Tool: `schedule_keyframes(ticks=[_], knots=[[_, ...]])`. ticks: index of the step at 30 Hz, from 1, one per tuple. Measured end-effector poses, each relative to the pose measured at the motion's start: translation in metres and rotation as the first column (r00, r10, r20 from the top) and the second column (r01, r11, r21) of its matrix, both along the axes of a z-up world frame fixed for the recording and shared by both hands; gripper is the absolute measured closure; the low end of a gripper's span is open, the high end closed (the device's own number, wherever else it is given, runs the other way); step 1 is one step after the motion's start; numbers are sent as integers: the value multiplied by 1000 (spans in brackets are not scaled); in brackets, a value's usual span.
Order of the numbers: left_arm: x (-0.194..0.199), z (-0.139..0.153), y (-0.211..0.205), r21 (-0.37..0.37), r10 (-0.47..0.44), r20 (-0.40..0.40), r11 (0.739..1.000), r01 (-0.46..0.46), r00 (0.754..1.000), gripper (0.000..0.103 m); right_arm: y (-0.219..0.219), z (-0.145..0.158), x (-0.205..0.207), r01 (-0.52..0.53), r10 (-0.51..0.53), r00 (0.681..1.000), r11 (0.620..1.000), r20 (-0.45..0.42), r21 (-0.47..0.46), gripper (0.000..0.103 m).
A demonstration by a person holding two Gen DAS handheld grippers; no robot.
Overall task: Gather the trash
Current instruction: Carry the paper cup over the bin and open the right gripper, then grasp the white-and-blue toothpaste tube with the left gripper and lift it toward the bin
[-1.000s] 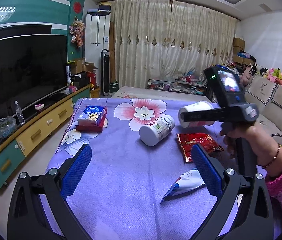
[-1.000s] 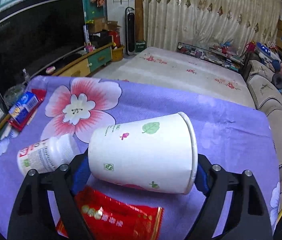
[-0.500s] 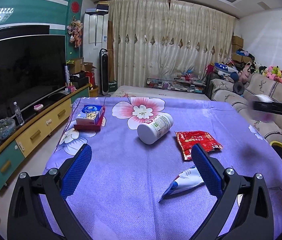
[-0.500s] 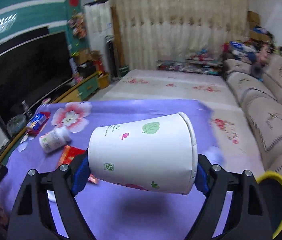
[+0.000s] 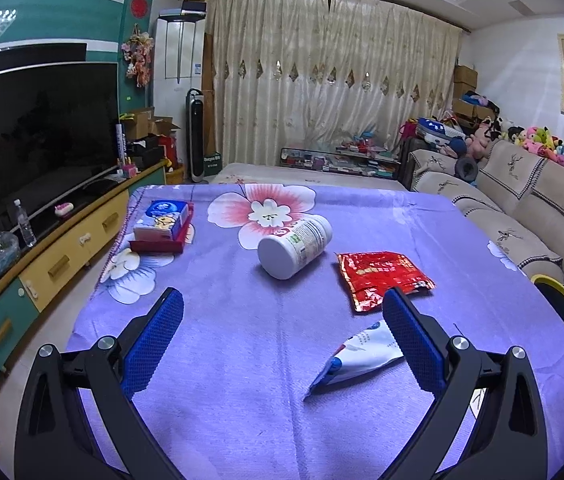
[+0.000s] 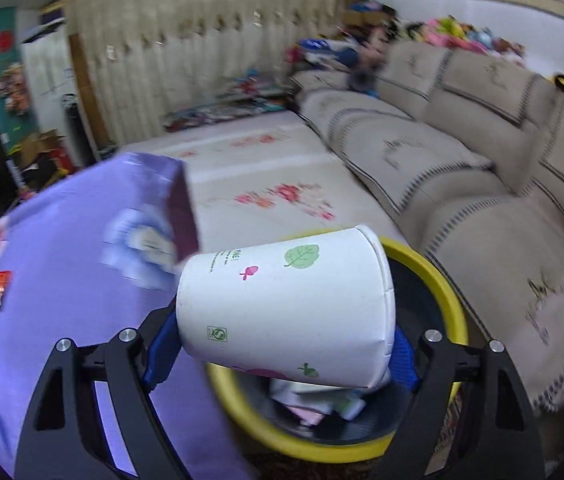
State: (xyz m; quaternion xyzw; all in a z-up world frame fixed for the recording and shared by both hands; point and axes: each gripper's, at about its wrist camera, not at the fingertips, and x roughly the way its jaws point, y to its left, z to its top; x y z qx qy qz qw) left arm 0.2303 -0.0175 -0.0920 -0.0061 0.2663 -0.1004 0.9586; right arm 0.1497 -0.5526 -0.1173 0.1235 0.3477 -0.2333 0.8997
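We can read almost nothing; the paper cup [image 6: 286, 312] bears a line of small green print and a small green square mark, both illegible; the labels on the white bottle [image 5: 296, 245] and red packet [image 5: 382, 278] are too small.

A purple flowered tablecloth [image 5: 242, 360] fills the foreground. At its far left corner a blue tissue box [image 5: 162, 219] rests on a red tray [image 5: 158, 245]. Left of the cloth, a television [image 5: 34, 140] stands on a yellow and green cabinet [image 5: 62, 264]. Right of the cloth runs a beige sofa [image 5: 522, 200]; beyond it hang cream curtains [image 5: 322, 80].
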Motion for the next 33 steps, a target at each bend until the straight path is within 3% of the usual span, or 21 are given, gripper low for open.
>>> schedule_keyframes(ticks=[4,6,8,16,24,29,33], knots=[[2,-3,-2,-16,-22,-16,1000,22,1000,5,-24,-22,-1,38,-37,998,999,-43,17,23],[3,-4,-6,-7,-35,-15,999,35,999,5,-34,-29,-2,55,-53,997,998,-47,29,15],[4,-5,-11,0,-60,-18,998,60,998,5,-34,-32,-3,61,-60,998,997,-34,39,13],[5,-10,-36,41,-175,-54,983,178,983,5,-22,-18,-16,36,-36,999,999,14,29,12],[24,-24,-60,81,-252,-169,960,268,953,5,-21,-12,-27,8,-10,999,999,41,47,11],[43,-36,-65,58,-288,-256,948,312,923,5,-23,-11,-31,4,-7,999,998,46,55,11],[53,-45,-75,84,-306,-310,934,346,900,5,-24,-12,-34,3,-6,999,998,50,65,11]])
